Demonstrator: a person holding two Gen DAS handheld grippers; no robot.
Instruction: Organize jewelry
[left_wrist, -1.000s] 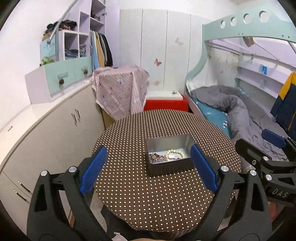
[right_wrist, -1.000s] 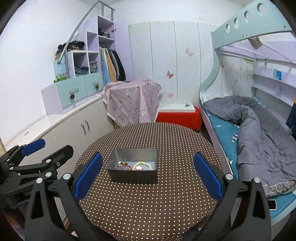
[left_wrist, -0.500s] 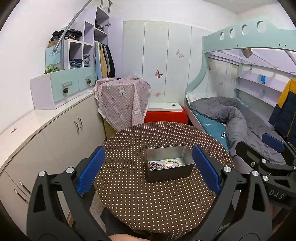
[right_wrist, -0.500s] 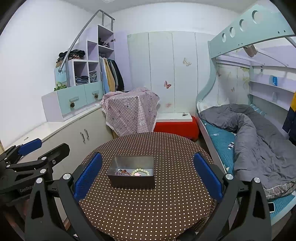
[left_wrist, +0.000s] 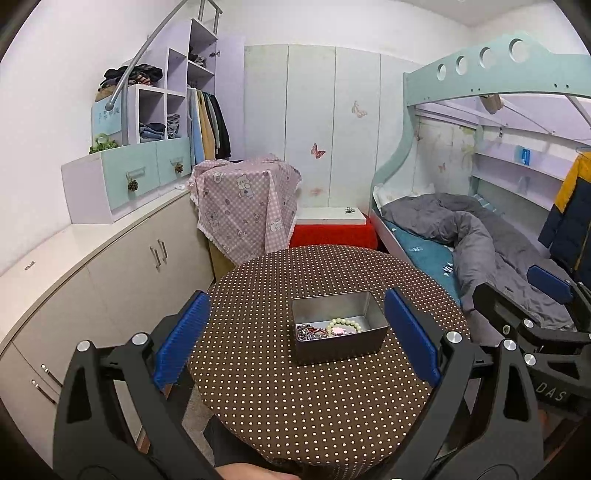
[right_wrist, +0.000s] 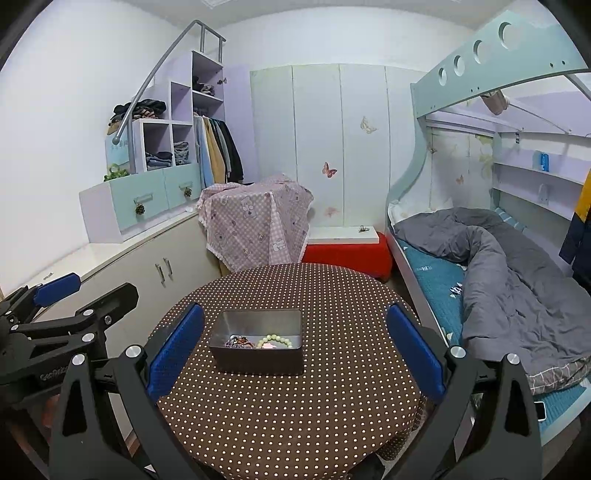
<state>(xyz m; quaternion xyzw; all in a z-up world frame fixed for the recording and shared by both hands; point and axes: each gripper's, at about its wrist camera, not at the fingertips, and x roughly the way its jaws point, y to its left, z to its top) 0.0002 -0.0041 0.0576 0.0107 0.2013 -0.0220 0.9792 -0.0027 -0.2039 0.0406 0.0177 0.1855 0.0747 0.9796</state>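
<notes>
A grey metal tin (left_wrist: 338, 341) (right_wrist: 256, 356) stands on a round table with a brown polka-dot cloth (left_wrist: 295, 398) (right_wrist: 314, 406). Inside lie a pale green bead bracelet (left_wrist: 344, 325) (right_wrist: 277, 339) and a tangle of dark beaded jewelry (left_wrist: 310, 331) (right_wrist: 238, 341). My left gripper (left_wrist: 295, 339) is open and empty, held back from the tin above the table's near side. My right gripper (right_wrist: 293, 350) is open and empty, also held back from the tin. Each gripper shows at the edge of the other's view.
Low beige cabinets (left_wrist: 122, 273) run along the left wall. A stand draped in pink cloth (left_wrist: 243, 206) and a red box (left_wrist: 332, 232) stand behind the table. A bunk bed with a grey duvet (right_wrist: 509, 280) is at the right.
Both grippers have pulled back and up from the table; the tin looks smaller and more of the room shows. Both stay open and empty.
</notes>
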